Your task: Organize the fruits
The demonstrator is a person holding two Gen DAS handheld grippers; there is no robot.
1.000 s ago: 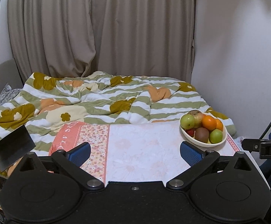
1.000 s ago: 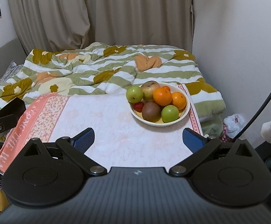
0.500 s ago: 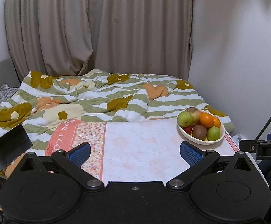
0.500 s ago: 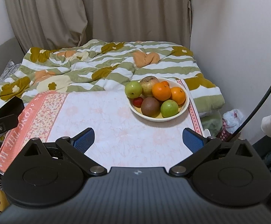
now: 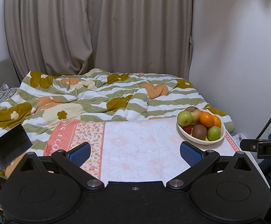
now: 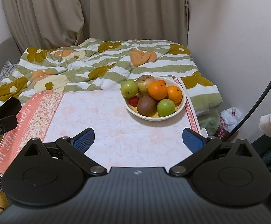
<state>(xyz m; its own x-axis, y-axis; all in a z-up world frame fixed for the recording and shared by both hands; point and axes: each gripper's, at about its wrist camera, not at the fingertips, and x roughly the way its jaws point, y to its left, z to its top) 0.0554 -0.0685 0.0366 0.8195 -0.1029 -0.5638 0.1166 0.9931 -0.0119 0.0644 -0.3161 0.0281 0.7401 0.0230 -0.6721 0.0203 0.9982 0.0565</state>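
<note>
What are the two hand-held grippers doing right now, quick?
Left hand-held gripper: open, holding nothing.
Right hand-held gripper: open, holding nothing.

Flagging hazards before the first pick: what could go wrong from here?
1. The fruit is heaped in the bowl; lifting the kiwi from the front could send the orange above it rolling.
2. The bowl sits near the table's right edge, so a nudge from the open right tool could push it off.
</note>
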